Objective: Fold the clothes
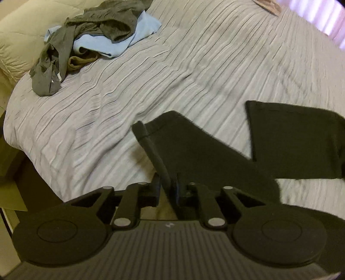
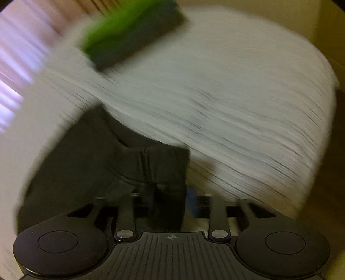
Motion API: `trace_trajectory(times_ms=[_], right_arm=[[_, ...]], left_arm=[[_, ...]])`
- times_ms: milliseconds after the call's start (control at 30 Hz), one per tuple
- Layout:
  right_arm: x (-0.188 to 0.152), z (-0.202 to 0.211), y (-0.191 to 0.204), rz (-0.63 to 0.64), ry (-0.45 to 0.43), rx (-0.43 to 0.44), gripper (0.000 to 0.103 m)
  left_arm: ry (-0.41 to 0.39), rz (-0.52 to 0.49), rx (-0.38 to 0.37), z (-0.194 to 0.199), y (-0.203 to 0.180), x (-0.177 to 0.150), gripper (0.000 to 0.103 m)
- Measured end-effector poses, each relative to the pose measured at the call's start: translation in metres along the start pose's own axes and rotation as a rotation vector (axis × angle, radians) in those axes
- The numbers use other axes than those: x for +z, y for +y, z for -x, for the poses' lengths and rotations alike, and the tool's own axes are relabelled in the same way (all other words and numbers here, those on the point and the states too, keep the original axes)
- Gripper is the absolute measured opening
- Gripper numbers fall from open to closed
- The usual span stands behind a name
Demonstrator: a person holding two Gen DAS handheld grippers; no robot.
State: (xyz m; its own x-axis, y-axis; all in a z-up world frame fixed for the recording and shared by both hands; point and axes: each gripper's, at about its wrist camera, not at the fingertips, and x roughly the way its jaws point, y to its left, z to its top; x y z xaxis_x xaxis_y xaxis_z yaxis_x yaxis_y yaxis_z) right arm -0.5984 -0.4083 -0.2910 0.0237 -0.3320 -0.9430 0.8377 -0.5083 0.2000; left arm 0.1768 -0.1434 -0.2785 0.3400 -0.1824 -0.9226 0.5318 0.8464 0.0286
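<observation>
Both hand-held grippers, left [image 1: 169, 185] and right [image 2: 170, 200], pinch the black garment [image 1: 194, 146] tight; fast swinging could tear it free ahead

1. This is a bedroom in a home: a wide bed [image 1: 194, 64] fills both views, covered with a pale grey ribbed bedspread.
2. A cream quilted duvet [image 1: 23, 36] lies bunched at the far corner of the bed.
3. A loose pile of clothes [image 1: 92, 36] in grey, light blue and tan sits on the bedspread beside the duvet.
4. Pinkish curtains [image 1: 319, 15] with daylight behind them hang past the bed.
</observation>
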Motion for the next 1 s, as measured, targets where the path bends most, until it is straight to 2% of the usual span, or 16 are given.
trace_trajectory(times_ms=[33,67,100,233,333,467,600,633,667,800,833,900,1000], right_arm=[[0.002,0.000,-0.003,0.003,-0.009,-0.038,0.063],[0.004,0.000,-0.005,0.007,-0.019,-0.076,0.073],[0.007,0.003,-0.003,0.013,-0.038,-0.075,0.079],[0.014,0.010,0.015,0.043,-0.092,-0.004,0.079],[0.011,0.006,0.033,0.031,-0.085,0.048,0.079],[0.002,0.004,0.060,0.011,-0.066,0.092,0.079],[-0.002,0.007,0.083,0.019,-0.075,0.105,0.079],[-0.004,0.008,0.087,0.016,-0.080,0.099,0.079],[-0.005,0.009,0.091,0.013,-0.085,0.092,0.079],[-0.017,0.010,0.103,-0.040,-0.081,0.070,0.079],[-0.021,0.009,0.106,-0.049,-0.078,0.070,0.079],[-0.030,0.010,0.112,-0.062,-0.072,0.067,0.079],[-0.040,0.014,0.124,-0.068,-0.078,0.069,0.079]], left_arm=[[-0.015,-0.005,-0.008,0.005,-0.004,0.001,0.025],[-0.038,-0.017,-0.007,0.012,-0.009,0.004,0.028],[-0.066,-0.031,0.003,0.018,-0.013,0.009,0.028],[-0.098,-0.030,-0.082,0.019,-0.029,0.031,0.040],[-0.084,-0.020,-0.159,0.003,-0.048,0.050,0.041],[-0.049,-0.045,-0.185,-0.042,-0.084,0.065,0.037],[0.025,-0.086,-0.195,-0.089,-0.106,0.072,0.036],[0.039,-0.107,-0.189,-0.099,-0.110,0.073,0.033],[0.053,-0.127,-0.186,-0.107,-0.114,0.074,0.023],[0.077,-0.161,-0.191,-0.120,-0.119,0.086,0.006],[0.073,-0.162,-0.202,-0.119,-0.118,0.091,0.003],[0.029,-0.172,-0.247,-0.106,-0.116,0.106,0.003],[-0.130,-0.253,-0.308,-0.072,-0.123,0.147,0.003]])
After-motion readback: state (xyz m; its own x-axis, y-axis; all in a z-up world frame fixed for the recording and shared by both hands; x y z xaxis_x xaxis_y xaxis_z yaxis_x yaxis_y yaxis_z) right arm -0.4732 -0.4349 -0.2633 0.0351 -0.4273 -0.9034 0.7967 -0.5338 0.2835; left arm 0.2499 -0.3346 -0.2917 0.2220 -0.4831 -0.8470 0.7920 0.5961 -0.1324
